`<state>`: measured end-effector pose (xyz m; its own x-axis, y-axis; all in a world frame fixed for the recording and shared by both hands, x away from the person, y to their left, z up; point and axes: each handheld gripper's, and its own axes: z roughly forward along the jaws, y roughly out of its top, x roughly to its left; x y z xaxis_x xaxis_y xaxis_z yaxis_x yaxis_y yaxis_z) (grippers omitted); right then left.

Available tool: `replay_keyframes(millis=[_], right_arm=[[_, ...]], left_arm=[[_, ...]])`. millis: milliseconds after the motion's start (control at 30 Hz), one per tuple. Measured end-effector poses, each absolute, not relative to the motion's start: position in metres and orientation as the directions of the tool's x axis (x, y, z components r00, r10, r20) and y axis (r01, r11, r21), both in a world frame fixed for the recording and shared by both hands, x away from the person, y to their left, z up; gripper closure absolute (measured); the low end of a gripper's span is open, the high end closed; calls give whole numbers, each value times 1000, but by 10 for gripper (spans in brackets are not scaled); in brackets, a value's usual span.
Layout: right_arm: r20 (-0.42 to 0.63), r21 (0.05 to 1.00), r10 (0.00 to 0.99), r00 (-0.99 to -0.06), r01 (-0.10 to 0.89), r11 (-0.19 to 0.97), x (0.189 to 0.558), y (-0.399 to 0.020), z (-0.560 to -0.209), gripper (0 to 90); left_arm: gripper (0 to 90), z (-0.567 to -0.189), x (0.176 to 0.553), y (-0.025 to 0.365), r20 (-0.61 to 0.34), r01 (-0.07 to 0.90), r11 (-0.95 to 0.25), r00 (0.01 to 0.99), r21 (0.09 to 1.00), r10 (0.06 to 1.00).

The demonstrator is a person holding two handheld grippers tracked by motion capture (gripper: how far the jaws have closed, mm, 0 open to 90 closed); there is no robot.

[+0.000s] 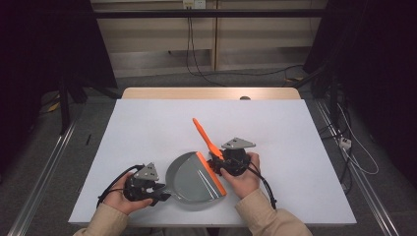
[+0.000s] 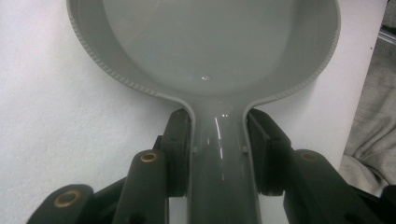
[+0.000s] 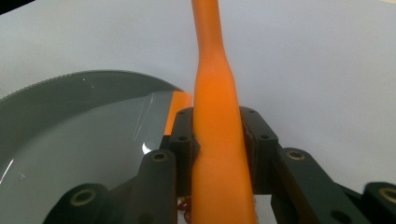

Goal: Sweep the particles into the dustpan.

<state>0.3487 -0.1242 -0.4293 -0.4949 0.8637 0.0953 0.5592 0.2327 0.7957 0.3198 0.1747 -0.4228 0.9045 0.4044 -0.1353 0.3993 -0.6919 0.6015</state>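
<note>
Dustpan (image 1: 189,182), grey, w/ orange lip (image 1: 211,173) along its straight front edge: lies flat on white table (image 1: 147,128), near front edge, between the two hands. Handle points to the person's left; pan mouth faces right and away.

Left gripper (image 1: 160,192): jaws closed on dustpan handle (image 2: 219,154), one pad pressing each side of it, just behind where the handle widens into the pan. Left hand (image 1: 120,196) rests low at table's front-left.

Brush (image 1: 205,137), orange: handle slants up and away over the table from the dustpan's lip, tip toward table centre. Bristle end hidden by gripper, cannot tell its shape.

Right gripper (image 1: 215,164): jaws nearly fully closed, clamped on brush handle (image 3: 217,140), pads touching both sides. Sits just beside the lip's far end. Right hand (image 1: 243,174) behind it.

Table: white top, wooden strip at far edge.
</note>
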Motion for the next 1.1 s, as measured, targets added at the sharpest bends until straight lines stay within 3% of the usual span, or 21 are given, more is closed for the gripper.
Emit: replay_keyframes(millis=[733,900,1100], right_arm=[[150,818,855,-496,548,174,341,-97,-430,701],[230,820,819,-525,558,128,339,-91,-422,711],[203,848,815,-543,514,131,340,-91,-410,711]], left_arm=[[631,-423,321,177,-141,400,-689,905,604,402],[631,-424,321,177,-143,399,-688,906,607,399],[631,-424,320,177,-148,406,-679,902,611,406]])
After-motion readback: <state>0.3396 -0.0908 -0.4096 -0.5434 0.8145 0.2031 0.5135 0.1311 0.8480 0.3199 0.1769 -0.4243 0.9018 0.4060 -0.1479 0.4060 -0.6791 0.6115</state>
